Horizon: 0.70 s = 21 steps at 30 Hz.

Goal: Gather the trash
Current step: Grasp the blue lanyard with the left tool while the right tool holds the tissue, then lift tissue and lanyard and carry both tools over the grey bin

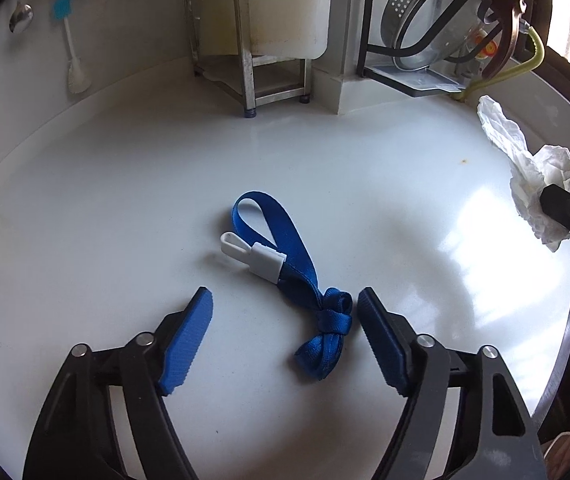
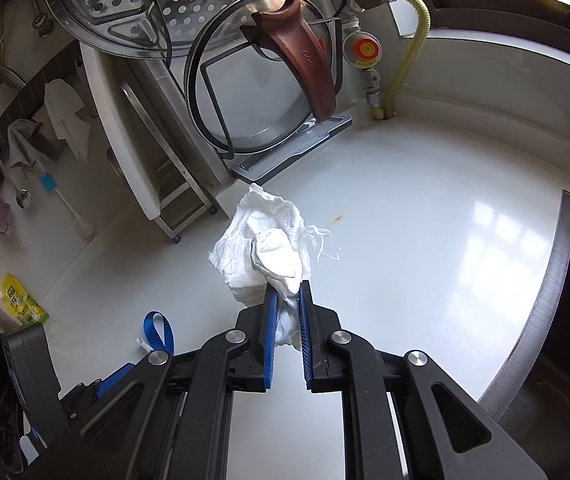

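Pinching crumpled white tissue (image 2: 263, 248), right hand-held gripper (image 2: 287, 294); left hand-held gripper (image 1: 285, 300) wide around knotted blue ribbon (image 1: 309, 300).

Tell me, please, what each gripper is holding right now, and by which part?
The right gripper pinches the crumpled tissue by its lower bunched end. The left gripper holds nothing.

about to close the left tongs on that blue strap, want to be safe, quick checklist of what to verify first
1. Left tongs open: ok, blue pads spread wide.
2. Blue strap between the pads: not ok, only its knotted end lies there, close to the right-hand pad; loop and white clip lie beyond the tips.
3. Strap free of other things: ok, it lies alone on the white counter.
4. Right tongs secure on the crumpled tissue: ok, pads pinch it.
5. Right tongs clear of the left's path: ok, off at the right edge.
6. Trash bin location: cannot tell, none in view.
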Motion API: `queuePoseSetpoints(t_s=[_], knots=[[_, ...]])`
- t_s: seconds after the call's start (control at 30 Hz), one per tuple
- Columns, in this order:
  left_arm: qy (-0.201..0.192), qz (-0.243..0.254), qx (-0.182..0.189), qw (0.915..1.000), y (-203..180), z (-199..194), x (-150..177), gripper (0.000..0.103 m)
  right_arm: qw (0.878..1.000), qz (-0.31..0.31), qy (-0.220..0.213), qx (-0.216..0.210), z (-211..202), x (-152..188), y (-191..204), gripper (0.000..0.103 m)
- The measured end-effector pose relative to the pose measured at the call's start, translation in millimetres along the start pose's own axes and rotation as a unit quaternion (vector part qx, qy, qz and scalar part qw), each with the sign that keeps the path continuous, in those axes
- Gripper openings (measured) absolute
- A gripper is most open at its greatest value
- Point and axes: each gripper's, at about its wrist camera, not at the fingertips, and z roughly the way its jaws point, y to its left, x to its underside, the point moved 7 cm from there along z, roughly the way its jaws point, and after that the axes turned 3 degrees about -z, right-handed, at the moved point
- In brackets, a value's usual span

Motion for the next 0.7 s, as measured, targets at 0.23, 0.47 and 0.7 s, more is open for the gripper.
queuePoseSetpoints(t_s=[0.23, 0.47, 0.7], knots=[[-0.005, 0.01, 0.03, 0.9995, 2.2, -8.9, 2.4, 0.017, 1.0, -0.007, 0.003, -0.002, 1.2, 2.8, 5.0, 0.011], [-0.033, 0.023, 0.031, 0.9987, 26.5, -41.2, 17.1, 0.016, 0.999, -0.037, 0.007, 0.0, -1.4, 16.4, 28.3, 0.011], [-0.074, 0.043, 0.027, 0.9959, 54.2, -95.8, 46.0, 0.016, 0.998, -0.063, -0.001, -0.013, -31.8, 44.4, 60.8, 0.011]])
